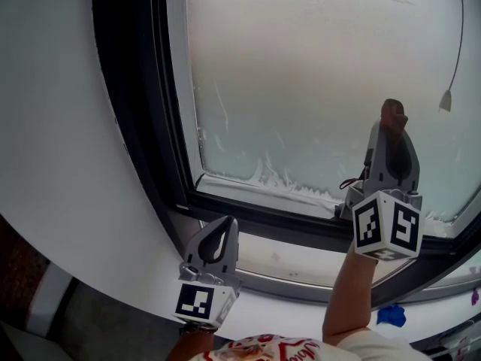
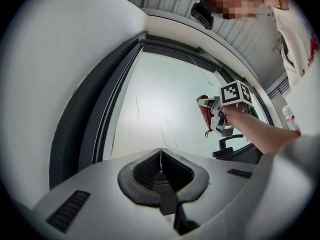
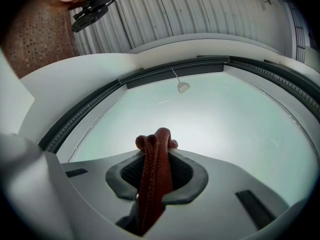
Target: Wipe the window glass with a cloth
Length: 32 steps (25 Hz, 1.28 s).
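One window glass (image 1: 316,74) fills the upper middle and right of the head view, a frosted pale pane set in a dark frame (image 1: 143,111) with white wall curving round it at the left. Two grippers are in play. The right gripper (image 3: 156,154) is raised at the right of the head view with its marker cube toward the camera, and its own view shows the jaws clamped on one dark red cloth (image 3: 154,184) - the fabric is bunched and folded between the pads, with a rounded wad poking out past the tips toward the pane. In the head view that wad sits in front of the lower right part of the glass; whether it touches the pane cannot be told. The left gripper (image 1: 228,222) is low at the bottom centre-left, over the white sill and well apart from the other one - its own view shows the two jaws pressed together with nothing between them. White streaks (image 1: 270,175) run along the bottom edge of the glass just above the frame. One thin cord (image 1: 459,28) hangs down the upper right corner and ends in a single small pull (image 1: 446,101). One small blue thing (image 1: 391,315) lies at the lower right, too small to identify.
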Tool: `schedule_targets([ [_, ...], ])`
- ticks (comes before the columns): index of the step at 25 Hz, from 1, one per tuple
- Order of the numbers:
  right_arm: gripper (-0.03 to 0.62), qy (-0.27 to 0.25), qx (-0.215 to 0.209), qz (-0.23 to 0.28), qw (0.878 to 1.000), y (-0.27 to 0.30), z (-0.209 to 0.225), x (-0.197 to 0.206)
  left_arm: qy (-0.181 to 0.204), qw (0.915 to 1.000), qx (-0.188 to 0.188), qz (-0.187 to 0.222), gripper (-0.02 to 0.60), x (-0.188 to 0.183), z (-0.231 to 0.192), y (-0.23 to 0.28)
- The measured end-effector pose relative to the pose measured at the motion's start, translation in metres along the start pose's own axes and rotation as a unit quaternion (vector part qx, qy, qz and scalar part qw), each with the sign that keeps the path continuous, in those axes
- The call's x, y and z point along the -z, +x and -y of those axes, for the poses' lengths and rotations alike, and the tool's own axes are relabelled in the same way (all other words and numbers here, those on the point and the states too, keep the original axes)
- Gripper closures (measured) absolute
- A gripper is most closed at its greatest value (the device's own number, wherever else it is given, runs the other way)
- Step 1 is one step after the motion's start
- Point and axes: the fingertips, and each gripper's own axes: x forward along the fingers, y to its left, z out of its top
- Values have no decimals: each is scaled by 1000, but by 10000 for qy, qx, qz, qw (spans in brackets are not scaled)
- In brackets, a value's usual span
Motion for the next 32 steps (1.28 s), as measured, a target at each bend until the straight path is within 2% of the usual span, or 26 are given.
schedule_targets([
  [15, 507, 92, -228, 37, 9997, 8, -46, 9, 54, 9999, -130, -77, 560, 4, -28, -14],
  [26, 507, 252, -281, 147, 9992, 14, -73, 9, 232, 9997, -78, -38, 560, -1, -40, -26],
  [32, 507, 167, -395, 126, 9990, 18, -99, 15, 243, 9995, -178, -48, 560, -1, -54, -34],
])
